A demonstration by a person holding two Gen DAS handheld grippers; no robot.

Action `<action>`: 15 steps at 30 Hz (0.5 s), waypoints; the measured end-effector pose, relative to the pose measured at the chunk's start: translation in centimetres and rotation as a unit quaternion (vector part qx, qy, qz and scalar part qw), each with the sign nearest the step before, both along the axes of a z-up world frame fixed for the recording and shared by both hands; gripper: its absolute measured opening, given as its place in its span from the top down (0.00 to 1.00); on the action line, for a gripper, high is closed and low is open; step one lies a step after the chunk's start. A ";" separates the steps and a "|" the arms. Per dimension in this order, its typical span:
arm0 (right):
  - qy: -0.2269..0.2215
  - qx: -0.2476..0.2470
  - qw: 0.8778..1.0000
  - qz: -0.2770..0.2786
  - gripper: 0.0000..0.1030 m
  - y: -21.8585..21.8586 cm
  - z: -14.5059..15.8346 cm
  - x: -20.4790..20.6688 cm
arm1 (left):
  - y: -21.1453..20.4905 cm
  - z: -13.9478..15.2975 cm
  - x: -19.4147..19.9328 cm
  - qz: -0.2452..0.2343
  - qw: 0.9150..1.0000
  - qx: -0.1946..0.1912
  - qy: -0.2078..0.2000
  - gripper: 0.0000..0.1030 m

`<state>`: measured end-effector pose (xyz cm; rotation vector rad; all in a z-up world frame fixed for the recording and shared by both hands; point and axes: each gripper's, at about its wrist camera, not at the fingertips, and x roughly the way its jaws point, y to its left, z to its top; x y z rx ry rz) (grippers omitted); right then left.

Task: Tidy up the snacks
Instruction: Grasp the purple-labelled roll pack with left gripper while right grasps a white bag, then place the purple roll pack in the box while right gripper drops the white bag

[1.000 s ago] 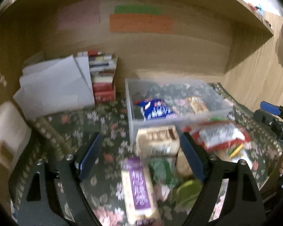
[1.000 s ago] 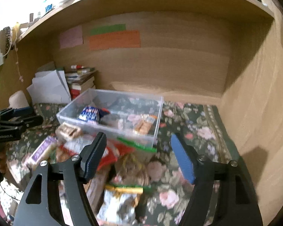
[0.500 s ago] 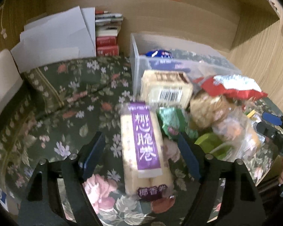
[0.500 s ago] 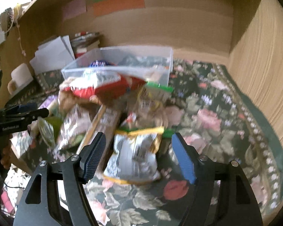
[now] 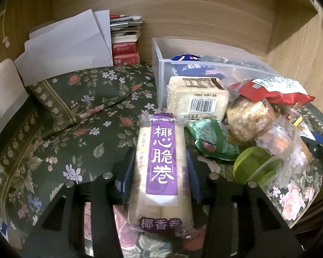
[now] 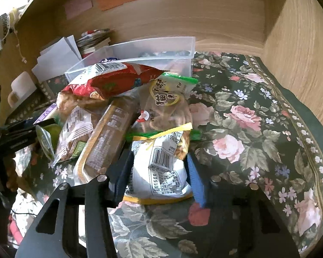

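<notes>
A pile of snacks lies on a floral cloth point(image 6: 247, 129) in front of a clear plastic bin point(image 5: 161, 81). My left gripper point(image 5: 160, 157) is shut on a long pale roll pack with a purple label point(image 5: 161, 193), its pads pressing both long sides. The jaws of my right gripper point(image 6: 159, 161) are closing, and both pads touch the white and yellow snack bag point(image 6: 161, 178) between them. A blue packet point(image 5: 187, 59) sits in the bin. A red bag point(image 6: 114, 81), a brown long pack point(image 6: 109, 137) and a green-topped clear bag point(image 6: 168, 103) lie heaped behind.
White papers point(image 5: 69, 49) and stacked books point(image 5: 125, 43) lean on the back wall at left. A white mug point(image 6: 21, 88) stands at far left. A wooden side wall point(image 6: 301, 64) closes the right. A beige block pack point(image 5: 198, 96) and a green cup point(image 5: 252, 167) crowd the pile.
Both grippers have come down onto the pile. The left jaws closed onto the purple-labelled pack and the right jaws drew in around the white and yellow bag.
</notes>
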<state>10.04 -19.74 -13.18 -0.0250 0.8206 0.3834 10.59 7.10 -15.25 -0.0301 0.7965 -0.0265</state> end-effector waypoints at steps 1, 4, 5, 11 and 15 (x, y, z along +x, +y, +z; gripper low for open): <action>-0.002 -0.001 1.000 -0.002 0.57 -0.1 0.0 0.0 | 0.1 0.1 -0.1 0.000 1.000 -0.002 0.000 0.56; -0.007 -0.003 1.000 -0.013 0.60 -0.7 0.4 -0.1 | 0.3 0.4 -0.4 0.002 1.000 -0.009 -0.002 0.56; -0.010 -0.003 1.000 -0.019 0.60 -1.1 0.6 -0.1 | 0.4 0.5 -0.5 0.004 1.000 -0.011 -0.004 0.56; -0.030 -0.013 0.999 -0.043 0.60 -2.5 1.9 -0.2 | 1.1 2.2 -1.2 0.012 1.000 -0.014 -0.025 0.56; -0.044 -0.012 0.998 -0.049 0.60 -3.2 3.2 0.1 | 1.5 4.0 -1.4 0.016 0.999 -0.018 -0.046 0.57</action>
